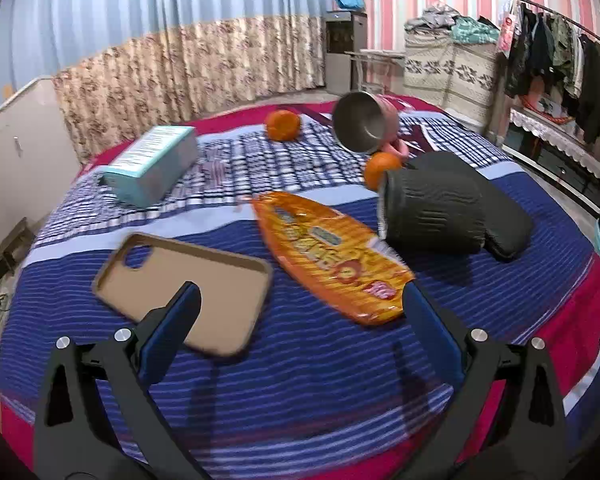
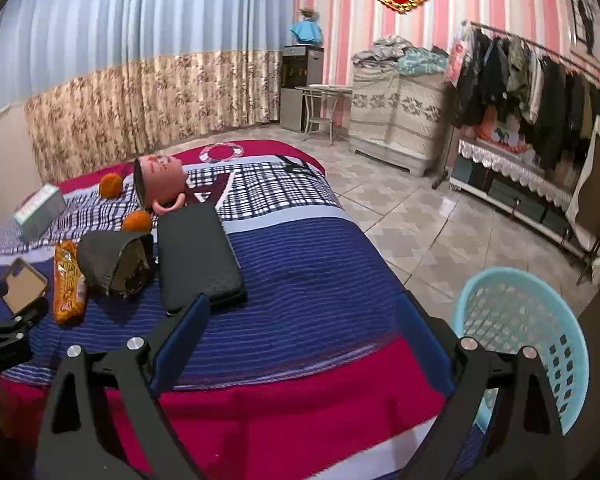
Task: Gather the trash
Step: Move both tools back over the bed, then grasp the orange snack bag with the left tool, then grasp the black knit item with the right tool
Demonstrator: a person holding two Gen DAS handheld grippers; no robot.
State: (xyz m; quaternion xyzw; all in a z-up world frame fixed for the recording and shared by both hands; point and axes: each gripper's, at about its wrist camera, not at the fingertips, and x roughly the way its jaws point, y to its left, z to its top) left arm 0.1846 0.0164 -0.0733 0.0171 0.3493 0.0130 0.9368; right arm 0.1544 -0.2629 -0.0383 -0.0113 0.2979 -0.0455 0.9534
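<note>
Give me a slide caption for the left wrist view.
Open left tool hovers over snack wrapper and phone case.

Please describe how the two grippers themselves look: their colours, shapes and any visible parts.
The left gripper and right gripper look alike. Each has two black plastic arms of angular shape with triangular cut-outs, joined by round silver bolts. The jaws are long flat plates faced in dark blue. No cables, markings, sleeves or hands show in either wrist view.

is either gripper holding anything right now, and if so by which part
Nothing is held. The left gripper is open above the blanket, between the phone case and the orange snack wrapper. The right gripper is open too.
</note>
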